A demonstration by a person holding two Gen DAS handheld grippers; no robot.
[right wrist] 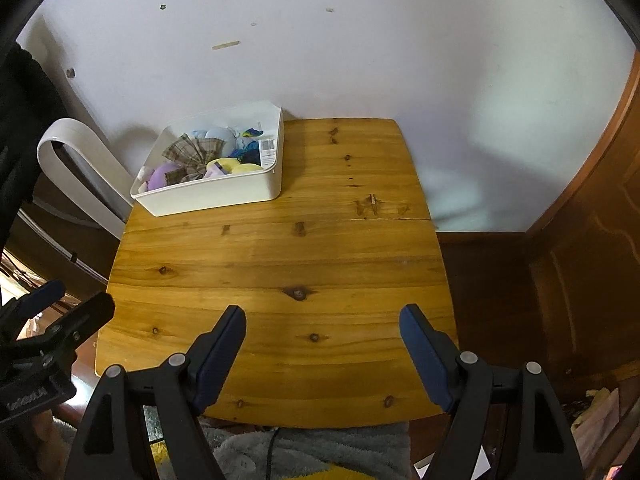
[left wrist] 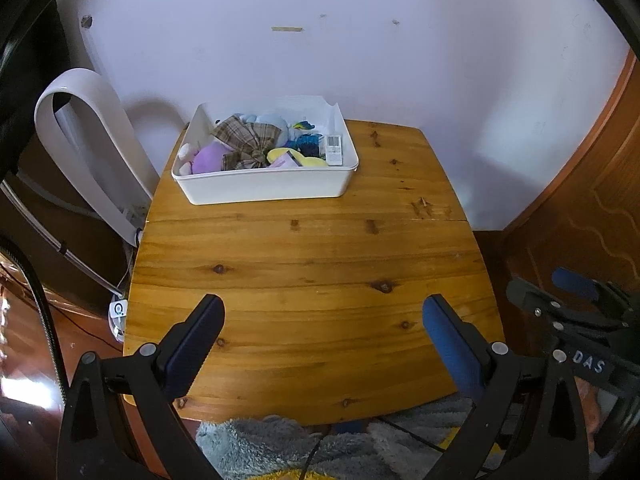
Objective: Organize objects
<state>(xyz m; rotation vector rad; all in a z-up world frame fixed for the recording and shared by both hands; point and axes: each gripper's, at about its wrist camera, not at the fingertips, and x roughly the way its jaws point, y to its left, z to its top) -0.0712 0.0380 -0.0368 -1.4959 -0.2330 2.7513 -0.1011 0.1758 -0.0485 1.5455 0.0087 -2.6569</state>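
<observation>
A white bin (left wrist: 264,190) (right wrist: 208,198) stands at the far left of the wooden table (left wrist: 312,272) (right wrist: 280,272). It holds a purple plush (left wrist: 208,160) (right wrist: 162,174), a plaid bow (left wrist: 246,142) (right wrist: 192,152), a light blue plush (left wrist: 272,120), yellow items (left wrist: 298,158) and a white remote (left wrist: 334,150) (right wrist: 268,150). My left gripper (left wrist: 323,310) is open and empty above the table's near edge. My right gripper (right wrist: 323,318) is open and empty, also above the near edge. Each shows at the side of the other's view.
A white curved fan-like stand (left wrist: 88,140) (right wrist: 80,160) is left of the table against the white wall. Dark wooden panelling (left wrist: 580,200) (right wrist: 580,260) is on the right. A grey fluffy rug (left wrist: 280,448) (right wrist: 312,452) lies below the near edge.
</observation>
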